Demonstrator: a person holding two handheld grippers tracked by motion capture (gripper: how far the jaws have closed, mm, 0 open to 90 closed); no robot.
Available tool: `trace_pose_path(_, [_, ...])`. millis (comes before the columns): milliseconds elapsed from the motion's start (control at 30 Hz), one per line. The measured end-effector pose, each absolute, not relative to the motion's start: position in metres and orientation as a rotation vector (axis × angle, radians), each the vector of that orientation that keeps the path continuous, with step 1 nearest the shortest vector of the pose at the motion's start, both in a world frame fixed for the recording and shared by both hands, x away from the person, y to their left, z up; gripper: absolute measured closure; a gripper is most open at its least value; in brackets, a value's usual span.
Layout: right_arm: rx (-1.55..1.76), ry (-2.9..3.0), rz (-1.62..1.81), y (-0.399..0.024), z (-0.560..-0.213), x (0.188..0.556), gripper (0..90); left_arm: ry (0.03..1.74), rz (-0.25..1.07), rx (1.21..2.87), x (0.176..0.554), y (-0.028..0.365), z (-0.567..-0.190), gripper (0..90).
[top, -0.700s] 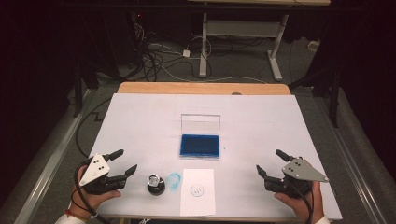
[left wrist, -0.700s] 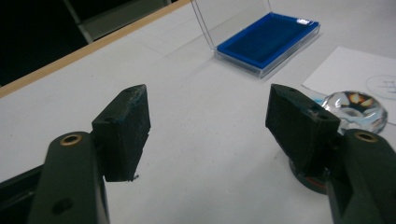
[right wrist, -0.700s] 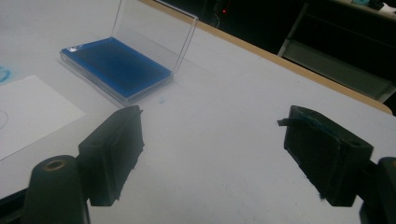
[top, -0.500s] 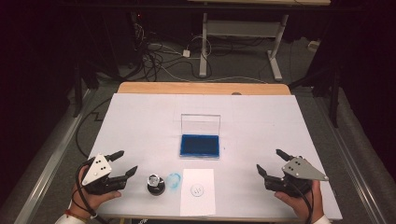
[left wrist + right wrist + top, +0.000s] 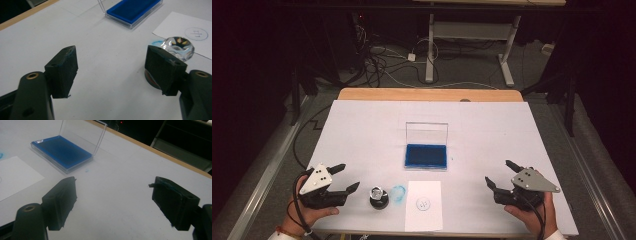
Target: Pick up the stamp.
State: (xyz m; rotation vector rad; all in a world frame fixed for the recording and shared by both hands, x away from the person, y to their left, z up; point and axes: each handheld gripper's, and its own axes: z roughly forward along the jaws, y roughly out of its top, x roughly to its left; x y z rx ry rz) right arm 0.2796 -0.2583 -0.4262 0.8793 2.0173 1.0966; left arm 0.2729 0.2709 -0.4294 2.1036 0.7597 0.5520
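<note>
left gripper (image 5: 346,179) wide and empty just left of the stamp (image 5: 378,196), which stands beside the paper (image 5: 424,205); right gripper (image 5: 499,174) wide, idle; best to centre the jaws on the stamp's handle, close squarely, lift straight.

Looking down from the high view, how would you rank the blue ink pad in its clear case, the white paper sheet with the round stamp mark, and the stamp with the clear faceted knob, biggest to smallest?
1. Blue ink pad in its clear open-lidded case and white paper sheet with the round stamp mark: these look about alike in area, too close to rank.
2. Stamp with the clear faceted knob on a dark base: clearly smallest.
</note>
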Motion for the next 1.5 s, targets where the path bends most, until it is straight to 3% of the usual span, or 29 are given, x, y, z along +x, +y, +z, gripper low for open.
trace_pose_path(533, [0.876, 2.054, 1.075, -0.254, -0.43, 0.282, 19.9, 0.67, 0.431, 2.233, 0.263, 0.244, -0.411, 25.9])
trace_pose_path(1133, [0.871, 2.081, 1.061, -0.25, -0.434, 0.283, 19.9, 0.602, 0.293, 2.408, 0.277, 0.204, -0.427, 26.0])
trace_pose_path(1500, [0.868, 2.092, 1.057, -0.249, -0.435, 0.284, 20.0, 0.591, 0.224, 2.457, 0.287, 0.198, -0.428, 36.0])
